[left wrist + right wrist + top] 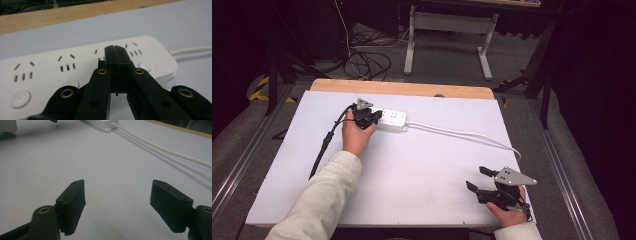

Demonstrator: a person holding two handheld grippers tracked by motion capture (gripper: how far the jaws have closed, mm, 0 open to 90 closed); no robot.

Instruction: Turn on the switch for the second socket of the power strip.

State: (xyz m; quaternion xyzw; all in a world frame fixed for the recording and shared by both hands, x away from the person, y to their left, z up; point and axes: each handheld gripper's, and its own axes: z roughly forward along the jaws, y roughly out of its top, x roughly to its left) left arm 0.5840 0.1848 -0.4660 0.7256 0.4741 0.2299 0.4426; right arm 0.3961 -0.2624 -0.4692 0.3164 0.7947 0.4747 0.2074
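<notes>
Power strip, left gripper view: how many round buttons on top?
3 on the power strip: one at the near left, one mid-strip partly behind the left gripper, one near the cord end. More may be hidden behind the gripper.

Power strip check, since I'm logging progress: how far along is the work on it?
Done: the left gripper has reached the power strip, jaws shut, tips over its socket face. In hand: whether they press anything can't be told. Left: the right gripper rests open near the table edge, with nothing between its jaws.
</notes>
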